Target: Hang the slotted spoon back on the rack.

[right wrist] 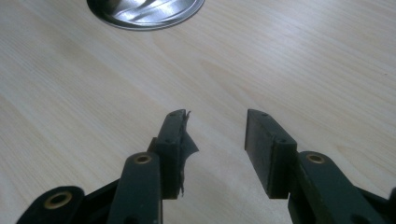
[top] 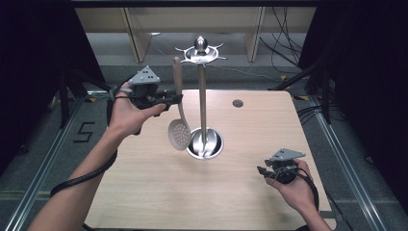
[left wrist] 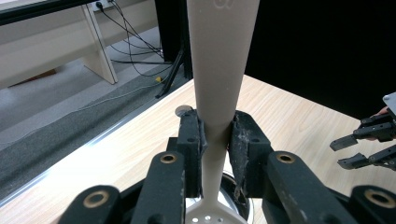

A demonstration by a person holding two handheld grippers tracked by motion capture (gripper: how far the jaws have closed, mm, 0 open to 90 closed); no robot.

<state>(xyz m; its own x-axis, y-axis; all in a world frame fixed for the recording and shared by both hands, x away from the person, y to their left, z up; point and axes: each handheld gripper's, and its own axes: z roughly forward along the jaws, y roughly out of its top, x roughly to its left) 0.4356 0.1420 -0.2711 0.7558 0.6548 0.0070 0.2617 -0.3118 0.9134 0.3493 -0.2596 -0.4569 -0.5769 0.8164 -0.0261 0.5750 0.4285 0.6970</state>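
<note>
1. Wooden table sits on a grey floor with dark surroundings; a pale bench stands behind, at 12 o'clock.
2. Metal stand rises from a round base at table centre, with a hooked crown at the top.
3. Left gripper, at 10 o'clock from the base, has its jaws clamped on the handle of a beige skimmer. The left gripper view shows the handle pinched firmly between both pads.
4. Skimmer hangs upright in the air, perforated head down, just beside the pole at 9 o'clock, clear of the table.
5. Right gripper, at 4 o'clock, hovers low over the table, jaws wide and empty.
6. Assessment: skimmer is grasped and lifted; its handle end is near the crown but on no hook. Hanging and release appear outstanding.
</note>
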